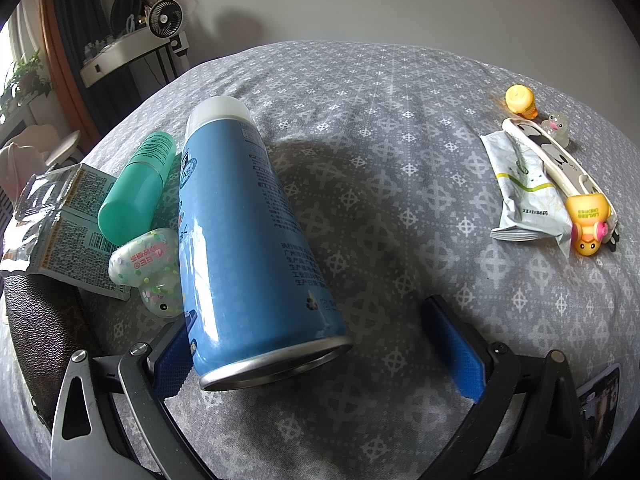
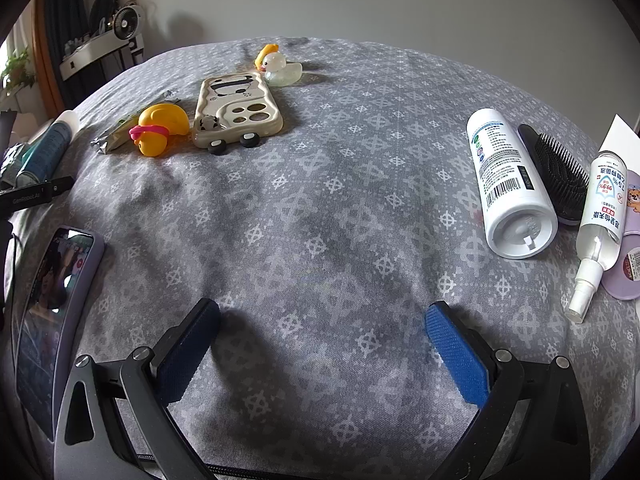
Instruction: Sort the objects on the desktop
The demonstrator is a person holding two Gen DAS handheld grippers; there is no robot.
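While my left gripper (image 1: 324,344) gapes wide, the blue can (image 1: 248,232) lies between its fingers, against the left pad (image 1: 176,356), clear of the right pad | green bottle (image 1: 138,188) just left of the can | right gripper (image 2: 324,344) wide open, holding nothing | white bottle (image 2: 508,184) ahead-right, duck (image 2: 160,128) ahead-left

left gripper (image 1: 320,344) — black arms, silver screws | fingers (image 1: 460,356) — blue ribbed pads | right gripper (image 2: 320,344) same
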